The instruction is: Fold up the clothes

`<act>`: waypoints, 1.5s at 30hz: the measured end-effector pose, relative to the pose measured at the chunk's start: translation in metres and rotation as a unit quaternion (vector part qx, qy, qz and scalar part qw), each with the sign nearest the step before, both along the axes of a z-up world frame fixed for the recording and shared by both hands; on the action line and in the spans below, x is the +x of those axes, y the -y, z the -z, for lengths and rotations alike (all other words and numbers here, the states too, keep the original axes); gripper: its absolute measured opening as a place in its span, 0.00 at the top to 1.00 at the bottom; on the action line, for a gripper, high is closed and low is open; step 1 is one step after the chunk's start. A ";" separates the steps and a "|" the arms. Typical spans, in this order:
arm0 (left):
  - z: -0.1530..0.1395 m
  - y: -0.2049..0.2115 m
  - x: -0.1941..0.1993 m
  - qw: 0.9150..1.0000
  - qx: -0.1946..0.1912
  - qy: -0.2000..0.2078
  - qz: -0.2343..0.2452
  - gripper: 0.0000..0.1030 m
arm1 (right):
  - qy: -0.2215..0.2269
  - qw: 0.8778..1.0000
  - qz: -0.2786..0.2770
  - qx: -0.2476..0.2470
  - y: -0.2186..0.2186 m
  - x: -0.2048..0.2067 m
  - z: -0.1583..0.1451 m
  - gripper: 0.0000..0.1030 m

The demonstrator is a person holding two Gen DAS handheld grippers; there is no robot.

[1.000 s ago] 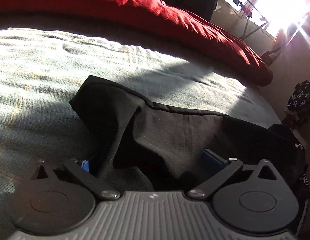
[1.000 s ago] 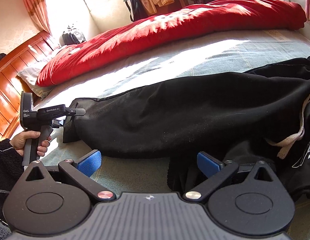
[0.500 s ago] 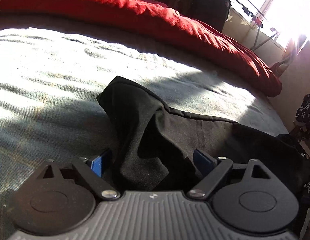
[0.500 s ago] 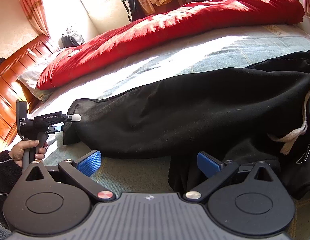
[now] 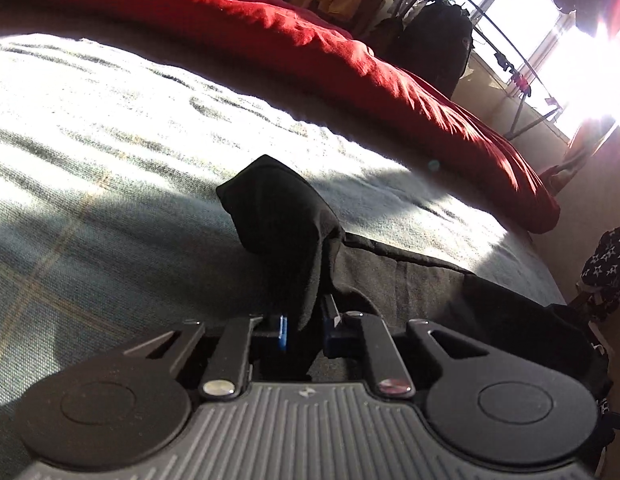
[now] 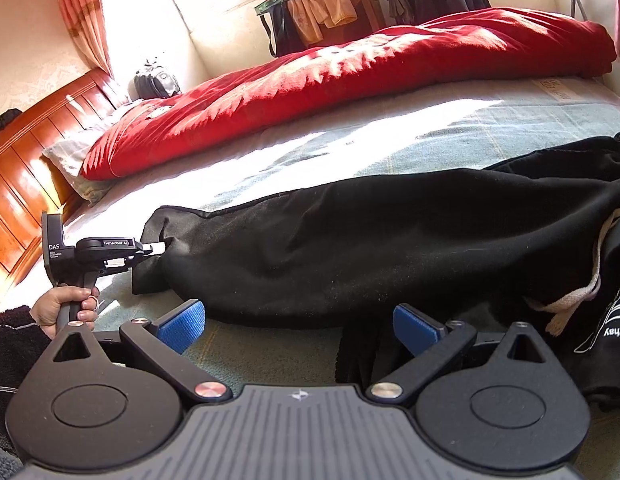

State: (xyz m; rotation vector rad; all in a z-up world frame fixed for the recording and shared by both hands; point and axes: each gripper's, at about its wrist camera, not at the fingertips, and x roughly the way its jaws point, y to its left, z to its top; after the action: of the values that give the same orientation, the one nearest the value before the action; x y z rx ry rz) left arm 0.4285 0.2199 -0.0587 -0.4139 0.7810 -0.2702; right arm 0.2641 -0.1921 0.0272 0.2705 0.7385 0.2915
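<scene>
Right gripper (image 6: 297, 330) at 6 o'clock, blue pads spread wide above the bed (image 6: 450, 128), just short of the black garment (image 6: 350, 248) lying across the centre. At 9 o'clock, a hand (image 6: 65, 306) holds the left gripper (image 6: 155, 249), pinched on the garment's end. Red duvet (image 6: 350, 76) at 12 o'clock.

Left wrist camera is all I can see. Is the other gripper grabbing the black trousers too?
Observer: No. The right gripper is open, its blue pads wide apart, gripping nothing.
Operator: What's near it?
Observer: A white drawstring lies on black cloth by its right finger.
Operator: Who's holding my gripper?
Observer: A hand with a dark fuzzy sleeve grips the handle of the left gripper, which pinches the end of the black trousers.
</scene>
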 end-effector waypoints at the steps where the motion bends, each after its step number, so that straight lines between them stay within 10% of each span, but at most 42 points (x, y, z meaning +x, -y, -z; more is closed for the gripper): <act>1: -0.004 0.000 -0.001 1.000 0.006 0.009 -0.004 0.97 | 0.012 1.000 -0.008 -0.017 0.000 -0.001 -0.006 0.01; 6: -0.016 -0.010 0.006 1.000 0.016 0.016 -0.019 0.98 | 0.049 0.988 -0.059 -0.135 0.007 0.010 -0.034 0.01; 16: 0.002 -0.002 0.000 0.999 0.026 -0.016 -0.043 0.96 | -0.008 0.950 -0.126 -0.286 0.084 0.122 -0.063 0.41; 30: 0.010 0.008 -0.006 0.995 0.040 -0.028 -0.090 0.87 | -0.080 0.862 -0.362 -0.345 0.100 0.238 0.051 0.41; 34: 0.011 0.010 -0.004 0.994 0.047 -0.033 -0.090 0.85 | -0.104 0.862 -0.382 -0.316 0.102 0.247 0.063 0.43; 39: 0.008 0.013 -0.004 0.994 0.056 -0.032 -0.091 0.86 | -0.114 0.859 -0.394 -0.307 0.100 0.237 0.060 0.88; 45: -0.014 0.029 0.003 0.992 0.102 0.005 -0.070 0.96 | -0.076 0.876 -0.336 -0.337 0.111 0.245 0.041 0.93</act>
State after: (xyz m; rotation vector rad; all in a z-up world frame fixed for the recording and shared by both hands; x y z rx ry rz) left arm 0.4314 0.1908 -0.0446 -0.2721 0.7568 -0.0593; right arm 0.5093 -0.3031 -0.0137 -0.6552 1.0320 0.6510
